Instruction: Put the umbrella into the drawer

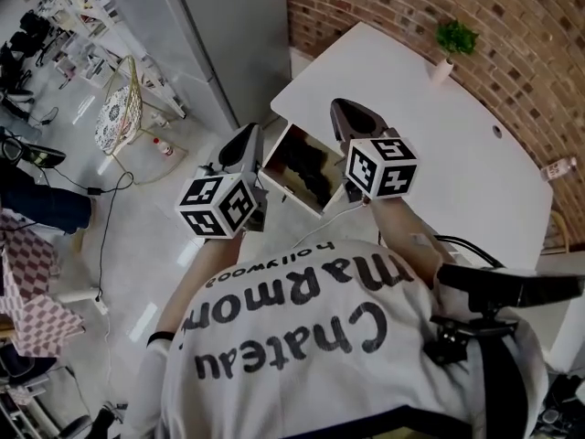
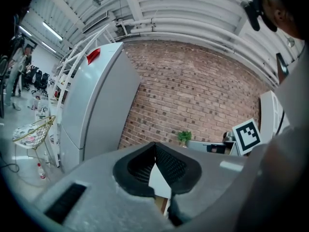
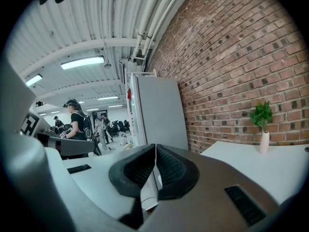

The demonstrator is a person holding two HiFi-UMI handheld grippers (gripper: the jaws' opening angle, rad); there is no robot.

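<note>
Below the white table's edge, the white drawer (image 1: pixel 294 196) stands pulled out. A dark bundle, seemingly the folded umbrella (image 1: pixel 309 167), lies inside it. Both grippers are held up above the drawer and point level toward the brick wall. My left gripper (image 1: pixel 245 141) hovers over the drawer's left side, and in the left gripper view its jaws (image 2: pixel 155 149) meet at the tips with nothing between them. My right gripper (image 1: pixel 353 117) is over the drawer's right side. In the right gripper view it (image 3: pixel 155 151) is shut and empty too.
The white table (image 1: pixel 439 163) runs along the brick wall, with a small potted plant (image 1: pixel 454 39) at its far end. A tall grey fridge (image 1: pixel 228 35) stands left of the table, and a wire chair (image 1: pixel 121 108) is on the floor further left. People stand far off.
</note>
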